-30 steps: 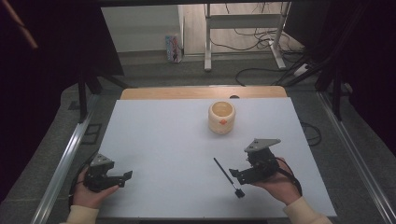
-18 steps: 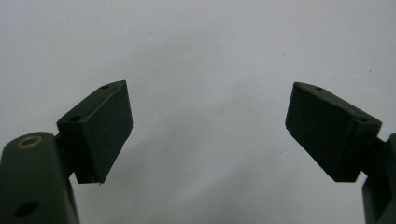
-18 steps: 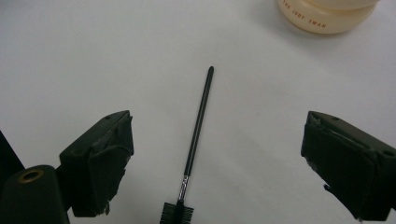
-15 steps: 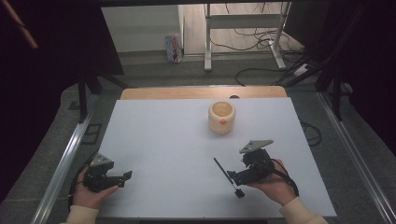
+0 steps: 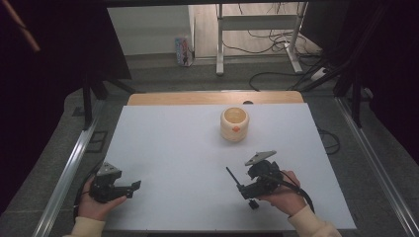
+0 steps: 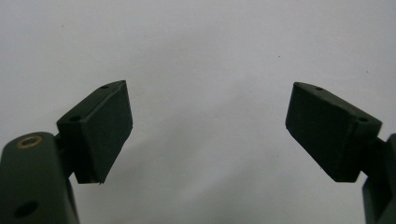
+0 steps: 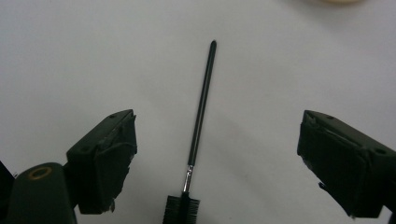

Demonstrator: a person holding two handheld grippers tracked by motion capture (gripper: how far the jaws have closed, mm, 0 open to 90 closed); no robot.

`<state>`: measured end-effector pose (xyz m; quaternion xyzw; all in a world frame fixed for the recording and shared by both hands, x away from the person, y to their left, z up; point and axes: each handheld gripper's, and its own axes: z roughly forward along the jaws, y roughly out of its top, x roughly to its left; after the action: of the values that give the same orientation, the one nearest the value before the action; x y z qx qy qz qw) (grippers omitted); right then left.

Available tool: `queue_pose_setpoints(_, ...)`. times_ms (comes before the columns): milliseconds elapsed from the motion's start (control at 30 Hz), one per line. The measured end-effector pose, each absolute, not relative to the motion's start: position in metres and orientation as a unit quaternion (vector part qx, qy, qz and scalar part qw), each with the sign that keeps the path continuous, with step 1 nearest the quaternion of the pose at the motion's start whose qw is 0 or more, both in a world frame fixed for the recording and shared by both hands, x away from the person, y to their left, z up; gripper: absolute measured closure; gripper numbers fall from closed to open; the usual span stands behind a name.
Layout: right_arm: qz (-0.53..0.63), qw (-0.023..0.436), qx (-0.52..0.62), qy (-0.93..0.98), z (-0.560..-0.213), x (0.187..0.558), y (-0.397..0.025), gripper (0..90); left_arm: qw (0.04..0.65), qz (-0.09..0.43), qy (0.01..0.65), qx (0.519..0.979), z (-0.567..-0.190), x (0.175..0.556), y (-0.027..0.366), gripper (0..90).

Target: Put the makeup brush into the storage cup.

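A thin black brush point(image 5: 236, 181) lies on the white table point(image 5: 178, 148), its bristle head point(image 7: 182, 207) toward the near edge and its handle point(image 7: 201, 102) pointing away. My right gripper point(image 5: 245, 190) hovers over it, open. In the right gripper view the brush lies between the two jaws of that gripper point(image 7: 215, 140), untouched by either. A cream round cup point(image 5: 234, 124) with an orange mark stands farther back. My left gripper point(image 5: 132, 186) rests open at the near left, with bare table between its fingers point(image 6: 208, 116).
A wooden strip point(image 5: 212, 98) runs along the table's far edge. Metal rails point(image 5: 69, 168) flank both sides of the table. Cables point(image 5: 276, 79) and a desk frame point(image 5: 257, 34) lie on the floor beyond.
My right gripper has shifted left and slightly nearer, coming over the brush so its open jaws now straddle it. The left gripper and the cup have not moved.
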<state>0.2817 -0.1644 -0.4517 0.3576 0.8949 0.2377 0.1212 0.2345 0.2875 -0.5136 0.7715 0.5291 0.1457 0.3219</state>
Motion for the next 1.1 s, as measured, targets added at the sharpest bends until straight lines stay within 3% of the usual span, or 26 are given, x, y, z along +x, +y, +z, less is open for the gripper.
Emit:
queue_pose_setpoints(600,0.13,0.085,0.388,0.908,-0.475,0.292,-0.143,40.6,0.326,0.145,0.522,0.775,-0.513,0.233,0.286,15.9)
queue_pose_setpoints(1100,0.085,0.064,0.387,0.916,-0.491,0.298,-0.138,69.9,0.323,0.144,0.526,0.773,-0.514,0.233,0.287,15.9)
